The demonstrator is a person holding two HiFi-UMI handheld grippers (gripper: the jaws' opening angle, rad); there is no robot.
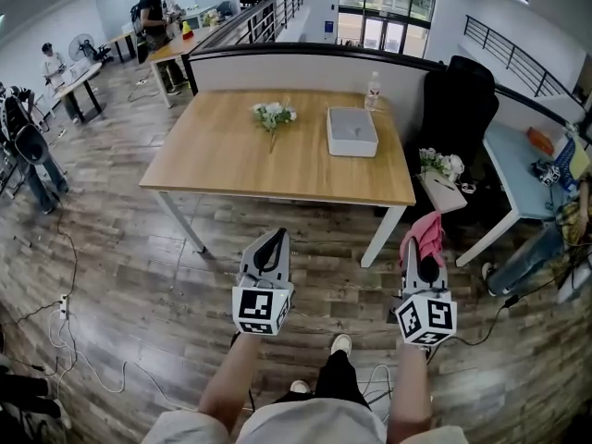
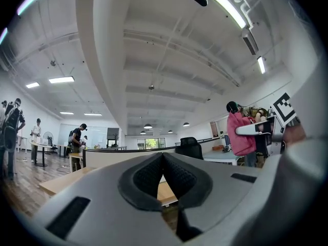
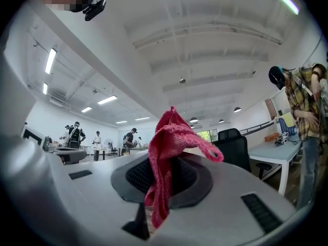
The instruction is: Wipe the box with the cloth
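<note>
A white box (image 1: 351, 130) lies on the far right part of the wooden table (image 1: 231, 155). A pink cloth (image 1: 424, 233) (image 3: 166, 152) sticks out of my right gripper (image 1: 427, 268) (image 3: 163, 174), whose jaws are shut on it. My left gripper (image 1: 271, 246) (image 2: 163, 174) has its jaws closed together with nothing between them. Both grippers hover above the floor in front of the table, well short of the box. The cloth (image 2: 241, 133) and right gripper also show at the right of the left gripper view.
White flowers (image 1: 274, 114) lie mid-table and a bottle (image 1: 373, 89) stands behind the box. A black chair (image 1: 458, 109) and a small side table (image 1: 442, 191) with flowers stand right of the table. Cables (image 1: 65, 303) trail on the floor at left. People stand at far desks.
</note>
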